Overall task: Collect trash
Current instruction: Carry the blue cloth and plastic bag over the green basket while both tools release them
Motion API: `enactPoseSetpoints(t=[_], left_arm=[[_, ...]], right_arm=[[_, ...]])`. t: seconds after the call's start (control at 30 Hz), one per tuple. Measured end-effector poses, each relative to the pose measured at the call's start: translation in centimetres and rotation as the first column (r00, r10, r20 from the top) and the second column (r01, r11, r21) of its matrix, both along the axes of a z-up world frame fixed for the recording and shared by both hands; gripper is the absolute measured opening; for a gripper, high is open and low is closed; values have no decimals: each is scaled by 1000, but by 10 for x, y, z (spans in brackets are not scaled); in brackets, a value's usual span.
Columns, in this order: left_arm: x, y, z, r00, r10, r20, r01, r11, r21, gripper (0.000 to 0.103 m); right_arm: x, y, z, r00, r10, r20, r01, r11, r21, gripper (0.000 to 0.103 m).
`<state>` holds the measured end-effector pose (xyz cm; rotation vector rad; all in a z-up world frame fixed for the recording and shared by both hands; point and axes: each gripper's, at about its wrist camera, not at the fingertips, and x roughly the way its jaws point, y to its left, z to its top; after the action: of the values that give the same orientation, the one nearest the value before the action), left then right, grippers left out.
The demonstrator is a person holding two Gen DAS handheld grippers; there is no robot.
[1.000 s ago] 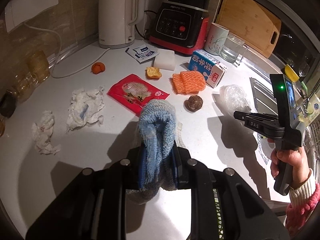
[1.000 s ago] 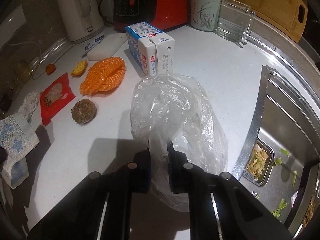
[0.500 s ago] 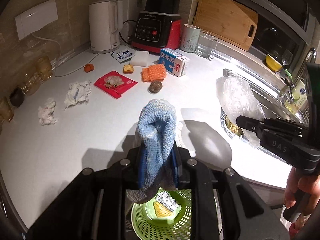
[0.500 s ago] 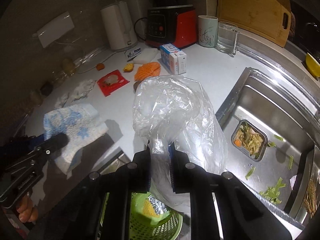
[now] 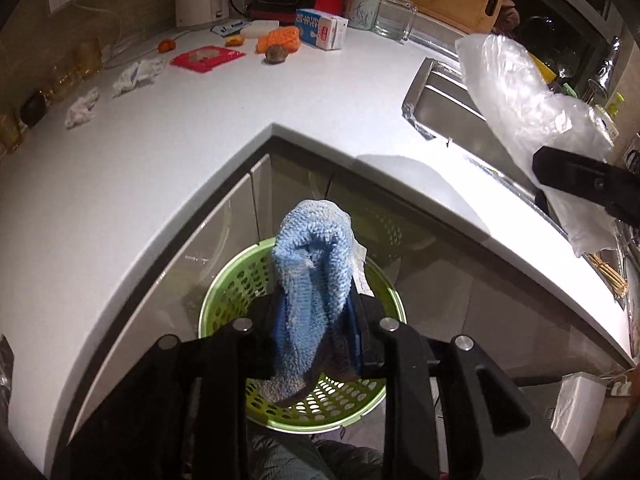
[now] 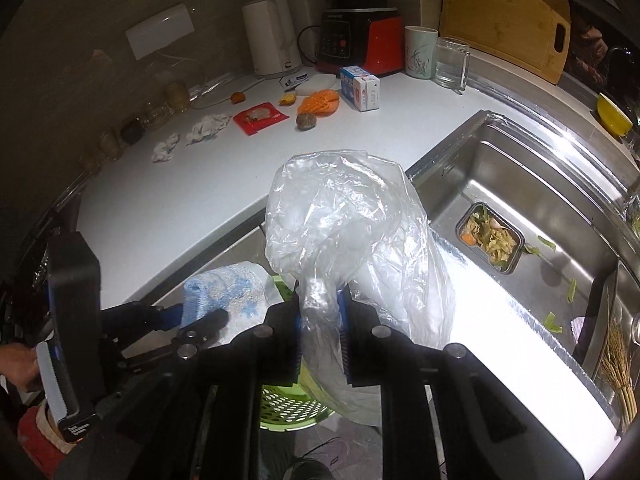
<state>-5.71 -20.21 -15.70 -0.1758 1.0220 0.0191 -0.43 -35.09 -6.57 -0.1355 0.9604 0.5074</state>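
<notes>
A blue-and-white knitted cloth (image 5: 312,264) stands between the fingers of my left gripper (image 5: 316,320). The jaws are opening, with the pads still against the cloth. It hangs directly over a green perforated basket (image 5: 232,292) on the floor below the counter corner. My right gripper (image 6: 322,312) is shut on the neck of a crumpled clear plastic bag (image 6: 340,232), held above the counter edge and the basket (image 6: 288,404). In the right wrist view the left gripper (image 6: 200,318) and the cloth (image 6: 224,292) sit at lower left. The bag (image 5: 520,96) shows at the right of the left wrist view.
On the white counter (image 5: 180,152) lie crumpled tissues (image 5: 136,74), a red wrapper (image 5: 206,57), an orange mesh piece (image 5: 280,38), a brown round thing (image 5: 275,54) and a milk carton (image 5: 322,32). The steel sink (image 6: 520,184) on the right holds a tray of scraps (image 6: 490,238).
Both grippers have pulled back from the counter and past its edge, carrying the cloth and the bag. The green basket has come into view under them.
</notes>
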Motion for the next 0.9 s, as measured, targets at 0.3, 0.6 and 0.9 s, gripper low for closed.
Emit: enactPoseSetpoints(t=[0.3,0.6,0.9], left_arm=[[-11,-11,-9,1000,22,-1,-22,1000,8,65],[-27,8,26,994,86,60,-88,995,37,75],[-45,41,62,979,161,121,-172,982,83,88]], right_arm=[[-19,-8,-12,999,29,-17,-29,1000,-10,17],[-25,0,-14,998,68,-11,-68,998,3,18],[-29,34,-60,983,156,-95,-159,987,-19,20]])
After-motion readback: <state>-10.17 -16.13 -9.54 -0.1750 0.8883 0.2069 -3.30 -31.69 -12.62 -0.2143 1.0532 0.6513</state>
